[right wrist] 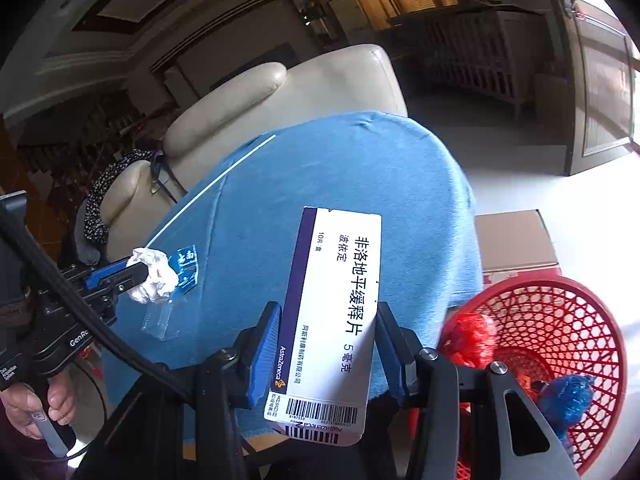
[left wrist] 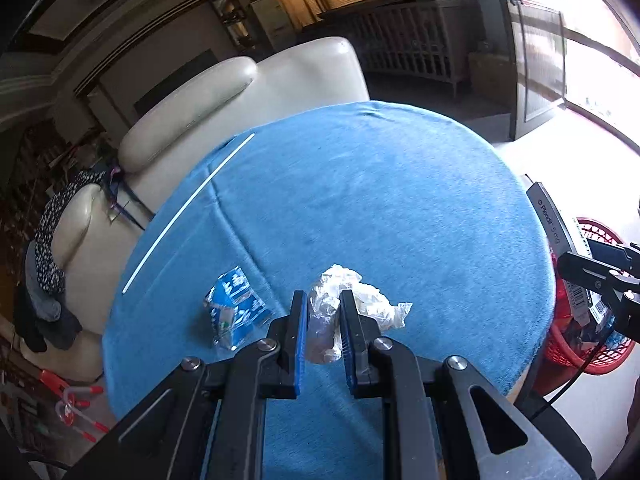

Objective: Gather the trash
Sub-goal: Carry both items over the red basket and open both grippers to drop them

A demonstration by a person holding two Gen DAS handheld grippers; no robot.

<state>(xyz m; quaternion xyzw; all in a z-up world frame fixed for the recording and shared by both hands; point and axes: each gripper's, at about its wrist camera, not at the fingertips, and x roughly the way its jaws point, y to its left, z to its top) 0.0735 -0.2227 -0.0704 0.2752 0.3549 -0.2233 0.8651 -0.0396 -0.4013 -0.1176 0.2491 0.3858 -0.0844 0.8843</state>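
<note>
My left gripper (left wrist: 323,300) is shut on a crumpled white plastic wrapper (left wrist: 368,300) above the blue cloth-covered table (left wrist: 380,200); the same gripper (right wrist: 138,270) and wad (right wrist: 154,276) show at the left of the right wrist view. A crushed blue carton (left wrist: 236,308) lies on the cloth just left of the wrapper. My right gripper (right wrist: 326,320) is shut on a white and purple medicine box (right wrist: 340,312), held near the table's right edge. Beside and below it stands a red mesh basket (right wrist: 560,320) holding red and blue wrappers.
A cream leather armchair (left wrist: 240,92) stands behind the table, with dark patterned cloth (left wrist: 52,240) over its arm. A cardboard box (right wrist: 516,240) sits on the floor by the basket. A thin white straw (left wrist: 188,212) lies on the cloth's left side. A person's hand (right wrist: 24,412) grips the left handle.
</note>
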